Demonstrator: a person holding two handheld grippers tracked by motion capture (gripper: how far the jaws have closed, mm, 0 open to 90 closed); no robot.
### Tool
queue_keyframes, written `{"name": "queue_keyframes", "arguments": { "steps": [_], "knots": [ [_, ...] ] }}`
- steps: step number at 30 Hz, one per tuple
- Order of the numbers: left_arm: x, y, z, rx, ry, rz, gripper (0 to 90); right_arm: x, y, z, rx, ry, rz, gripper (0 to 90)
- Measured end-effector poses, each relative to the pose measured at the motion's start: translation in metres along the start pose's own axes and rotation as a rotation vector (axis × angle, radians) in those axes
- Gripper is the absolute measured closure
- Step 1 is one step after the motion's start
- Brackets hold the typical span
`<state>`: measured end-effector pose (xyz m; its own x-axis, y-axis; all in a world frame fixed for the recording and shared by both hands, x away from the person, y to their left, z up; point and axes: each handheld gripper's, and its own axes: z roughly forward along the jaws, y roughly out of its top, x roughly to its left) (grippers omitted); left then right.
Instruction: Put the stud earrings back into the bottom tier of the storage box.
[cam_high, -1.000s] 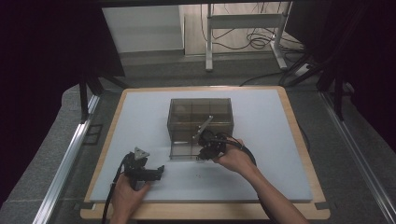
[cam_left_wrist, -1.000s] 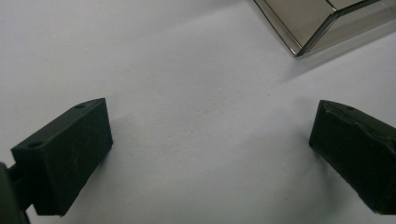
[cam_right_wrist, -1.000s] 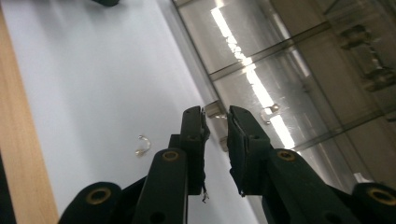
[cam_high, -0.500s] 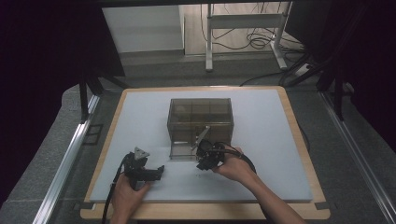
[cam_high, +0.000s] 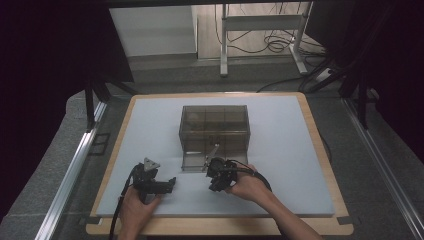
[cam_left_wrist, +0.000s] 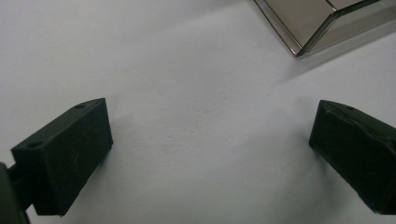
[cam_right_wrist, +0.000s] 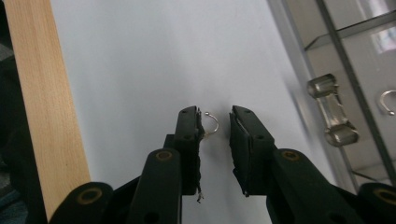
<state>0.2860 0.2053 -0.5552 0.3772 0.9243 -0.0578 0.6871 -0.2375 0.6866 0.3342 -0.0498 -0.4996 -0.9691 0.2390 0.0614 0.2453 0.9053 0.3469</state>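
A smoky clear box (cam_high: 215, 125) with several compartments stands mid-table, and one of its drawers (cam_high: 196, 161) looks pulled out toward me. My right gripper (cam_high: 212, 181) hovers just in front of that drawer, pointing left. In the right gripper view the right gripper (cam_right_wrist: 215, 116) is open by a narrow gap, and a small silver ring (cam_right_wrist: 213, 124) rests against the tip of the left jaw, over the white mat. My left gripper (cam_high: 171, 183) is low over the mat to the left. In its own view the left gripper (cam_left_wrist: 210, 121) stands wide open with nothing between the jaws.
A clear knob handle (cam_right_wrist: 332, 116) and another silver ring (cam_right_wrist: 387, 101) behind the box wall appear at the right of the right gripper view. The white mat (cam_high: 280, 165) lies on a wooden board (cam_high: 220, 227). A box corner (cam_left_wrist: 317, 23) is ahead of the left gripper.
The right gripper has drawn back from the box front toward the near edge of the table. The left gripper has stayed where it was.
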Motion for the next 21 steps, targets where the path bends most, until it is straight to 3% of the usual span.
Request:
{"name": "queue_keyframes", "arguments": {
  "steps": [4, 12, 17, 21],
  "knots": [
    [0.000, 0.000, 0.000, 0.000, 0.000, 0.000, 0.0, 0.001, 0.001, 0.004, 0.012, -0.001, -0.006, 70.2],
    [0.000, 0.000, 0.000, 0.000, 0.000, 0.000, 0.0, 0.005, 0.010, 0.008, 0.078, -0.048, -0.036, 75.3],
    [0.000, 0.000, 0.000, -0.001, 0.000, 0.000, 0.0, 0.003, 0.013, 0.009, 0.102, -0.047, -0.035, 83.4],
    [0.000, 0.000, 0.000, -0.001, -0.001, 0.003, 0.0, 0.000, 0.015, 0.009, 0.120, -0.023, -0.017, 84.9]
  ]
}}
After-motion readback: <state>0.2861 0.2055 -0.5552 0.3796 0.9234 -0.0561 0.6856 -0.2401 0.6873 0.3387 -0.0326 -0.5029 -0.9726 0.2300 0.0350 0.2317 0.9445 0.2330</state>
